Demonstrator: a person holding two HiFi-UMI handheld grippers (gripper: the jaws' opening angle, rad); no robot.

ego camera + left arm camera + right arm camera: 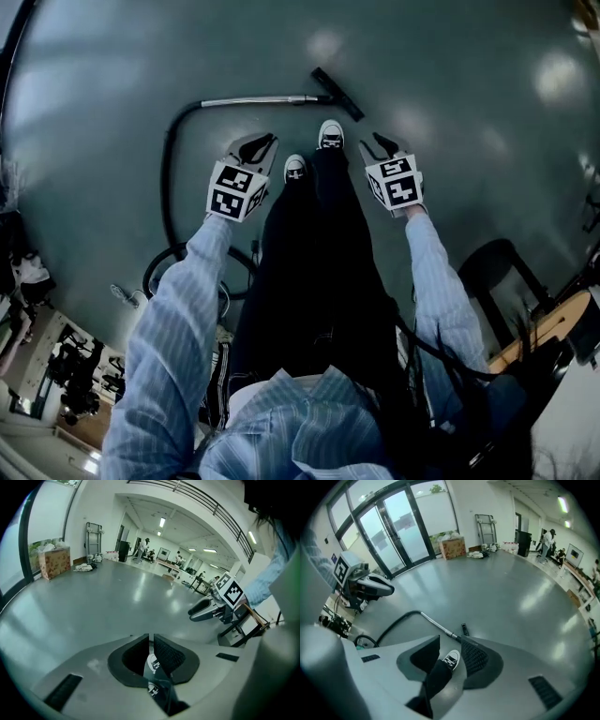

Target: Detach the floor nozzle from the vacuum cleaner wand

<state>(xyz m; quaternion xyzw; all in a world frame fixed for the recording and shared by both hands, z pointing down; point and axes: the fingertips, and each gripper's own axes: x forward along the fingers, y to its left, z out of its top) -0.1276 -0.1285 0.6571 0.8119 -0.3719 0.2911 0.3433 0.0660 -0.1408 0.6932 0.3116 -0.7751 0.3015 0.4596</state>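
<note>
The silver vacuum wand point(253, 99) lies on the grey floor ahead of my feet, with the black floor nozzle point(337, 94) on its right end and a black hose point(169, 169) curving off its left end. Both grippers hang in the air above the floor, short of the wand. My left gripper point(262, 145) is shut with nothing in it point(151, 637). My right gripper point(380, 143) stands open and empty point(451, 641); past its jaws I see the wand point(436, 624), the nozzle point(464, 629) and one shoe point(451, 659).
The person's two shoes point(330, 134) stand just behind the wand. The hose loops back near the left leg point(187, 262). A dark chair point(497, 267) is at the right. A cardboard box point(452, 547) and glass doors point(393, 527) lie far off.
</note>
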